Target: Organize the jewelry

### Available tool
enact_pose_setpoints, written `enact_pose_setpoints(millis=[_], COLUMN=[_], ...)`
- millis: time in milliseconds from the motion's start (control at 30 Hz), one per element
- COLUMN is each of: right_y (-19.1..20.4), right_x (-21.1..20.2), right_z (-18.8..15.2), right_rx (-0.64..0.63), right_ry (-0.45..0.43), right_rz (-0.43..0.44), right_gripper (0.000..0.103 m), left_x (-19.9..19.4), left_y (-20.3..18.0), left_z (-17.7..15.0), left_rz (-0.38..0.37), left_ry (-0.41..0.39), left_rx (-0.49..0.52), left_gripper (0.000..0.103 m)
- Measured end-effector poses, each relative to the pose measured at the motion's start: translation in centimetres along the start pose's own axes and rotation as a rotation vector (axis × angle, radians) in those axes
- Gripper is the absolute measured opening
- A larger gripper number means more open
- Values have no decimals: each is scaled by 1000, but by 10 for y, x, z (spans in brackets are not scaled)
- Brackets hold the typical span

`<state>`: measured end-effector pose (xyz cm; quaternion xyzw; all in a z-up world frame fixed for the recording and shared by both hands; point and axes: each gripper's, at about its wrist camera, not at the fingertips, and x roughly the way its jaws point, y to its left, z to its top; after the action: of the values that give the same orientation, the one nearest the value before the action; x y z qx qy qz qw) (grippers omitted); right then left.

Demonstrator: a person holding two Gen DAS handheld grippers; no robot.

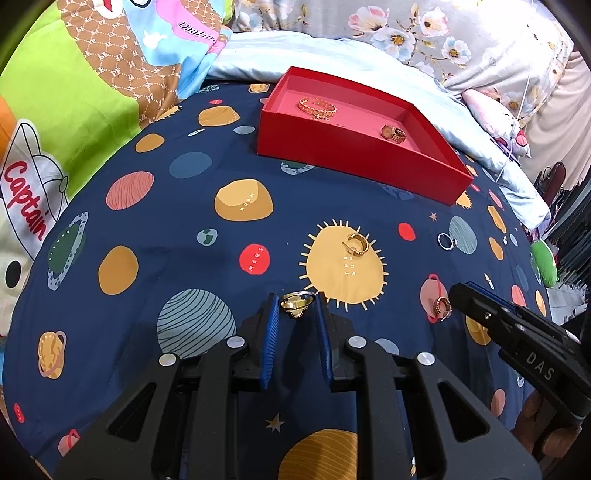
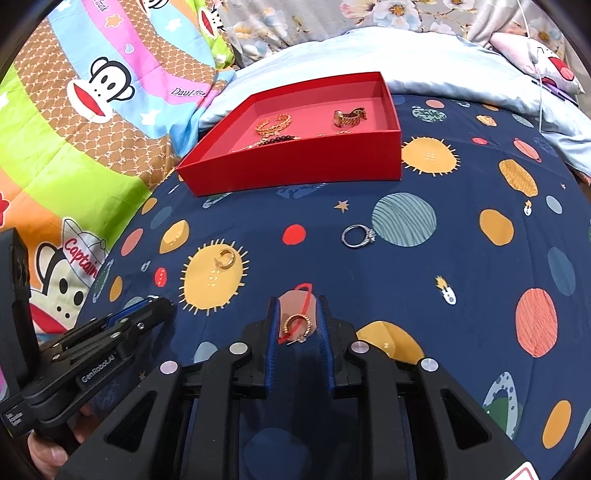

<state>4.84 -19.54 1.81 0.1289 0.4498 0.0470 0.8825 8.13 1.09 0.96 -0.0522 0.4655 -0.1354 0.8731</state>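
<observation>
A red box (image 1: 354, 162) (image 2: 295, 166) sits on the planet-print sheet, holding a gold bracelet (image 1: 317, 107) (image 2: 273, 124), a gold watch (image 1: 393, 133) (image 2: 348, 116) and a dark bead strand (image 2: 279, 139). My left gripper (image 1: 297, 306) is open around a gold oval ring (image 1: 295, 304) lying on the sheet. My right gripper (image 2: 297, 314) (image 1: 458, 295) is open around a gold hoop earring (image 2: 297, 326) (image 1: 442, 307). A gold hoop earring (image 1: 357, 245) (image 2: 226, 257) lies on the sun print. A silver ring (image 1: 447, 241) (image 2: 357, 235) lies further right.
A colourful monkey-print quilt (image 1: 74, 110) (image 2: 74, 110) is bunched at the left. A pale blue blanket (image 1: 480, 140) (image 2: 461, 51) and floral pillows (image 1: 424, 33) lie behind the box. The bed edge drops off at the right in the left wrist view.
</observation>
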Motion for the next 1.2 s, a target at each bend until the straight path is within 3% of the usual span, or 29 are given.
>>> enact_pose_setpoints(millis=[567,833,1200], right_y=[-32,-30,-34], right_x=[27,35,21], right_z=[41,40,39], right_rx=[31,1,29], right_ry=[-40,-43,-65], right_rz=[-95,-142,-108], right_gripper=[21,8,7], left_x=[4,8,6], left_y=[1,1,-2], left_z=[4,7,12], left_rz=[-5,-8,-9], left_ry=[6,11,3], left_rx=[-7,-11,-12], left_gripper=[19,19,19])
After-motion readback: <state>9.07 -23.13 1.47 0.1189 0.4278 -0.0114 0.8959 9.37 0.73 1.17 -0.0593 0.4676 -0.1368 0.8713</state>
